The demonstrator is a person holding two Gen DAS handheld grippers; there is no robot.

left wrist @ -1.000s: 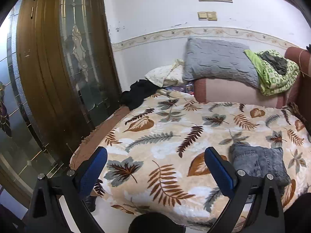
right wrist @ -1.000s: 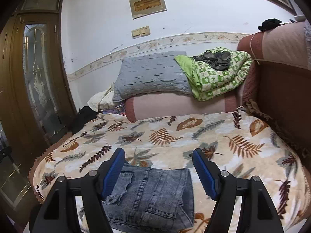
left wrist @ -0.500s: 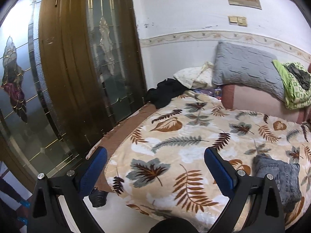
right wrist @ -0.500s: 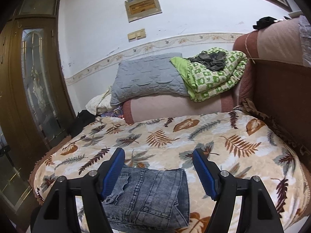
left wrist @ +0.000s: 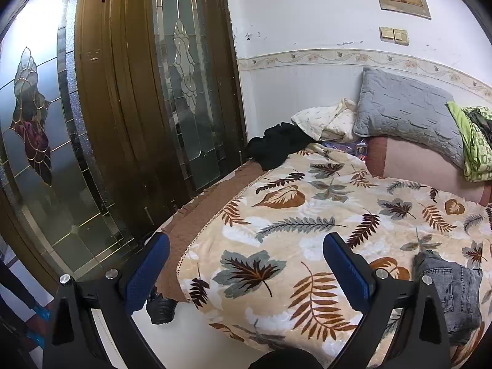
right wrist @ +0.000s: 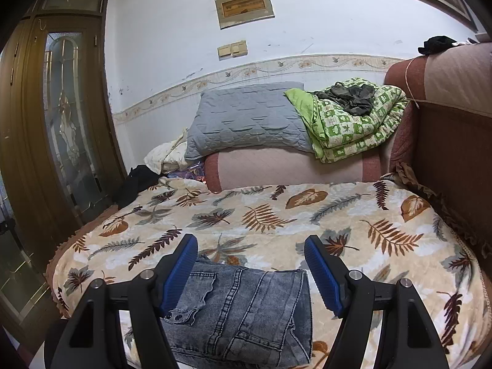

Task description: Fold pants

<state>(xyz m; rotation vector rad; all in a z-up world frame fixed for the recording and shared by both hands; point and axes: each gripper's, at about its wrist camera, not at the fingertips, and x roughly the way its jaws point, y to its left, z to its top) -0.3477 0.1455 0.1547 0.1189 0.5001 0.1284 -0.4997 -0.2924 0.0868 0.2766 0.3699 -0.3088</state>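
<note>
Both grippers, left (left wrist: 246, 272) and right (right wrist: 250, 272), are pulling back released, leaving the folded pants (right wrist: 243, 313) below the right fingers.

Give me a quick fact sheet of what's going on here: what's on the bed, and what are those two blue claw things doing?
jeans: folded into a compact stack, lying near the front edge of the bed
blanket: leaf print, covers the bed
left gripper: open, holds nothing, jeans off to its right
right gripper: open, holds nothing, hovers over the jeans
pillow: grey, at the head of the bed
quilt: green, bunched beside the pillow
task state: fold looks done
</note>
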